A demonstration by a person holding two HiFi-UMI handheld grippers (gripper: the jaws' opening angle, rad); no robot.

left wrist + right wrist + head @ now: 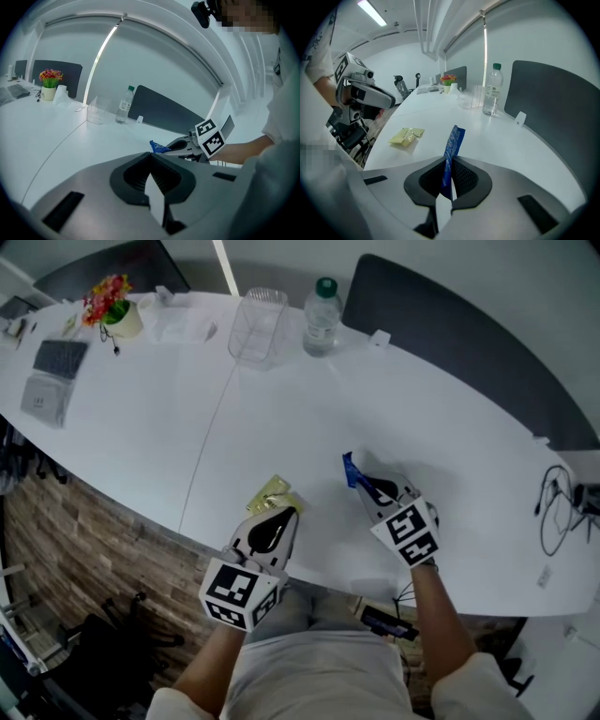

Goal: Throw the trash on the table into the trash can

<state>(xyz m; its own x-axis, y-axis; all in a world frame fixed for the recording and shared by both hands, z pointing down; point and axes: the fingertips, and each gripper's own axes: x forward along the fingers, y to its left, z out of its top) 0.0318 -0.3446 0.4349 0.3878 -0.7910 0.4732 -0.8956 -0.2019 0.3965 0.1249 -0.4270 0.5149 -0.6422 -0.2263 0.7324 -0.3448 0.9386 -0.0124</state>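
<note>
A blue snack wrapper (350,468) sticks up from my right gripper (364,484), which is shut on it a little above the white table (450,456). In the right gripper view the blue wrapper (453,143) is pinched edge-on between the dark pads of the right gripper (449,164). A yellow wrapper (275,493) lies flat on the table near its front edge, just ahead of my left gripper (287,514). The left gripper (151,157) is shut with nothing in it. No trash can is in view.
A water bottle (322,317) and a clear plastic container (259,326) stand at the table's far side. A flower pot (114,310) and a keyboard (58,359) sit far left. Dark chair backs (459,329) stand behind the table. Cables (559,507) hang at the right edge.
</note>
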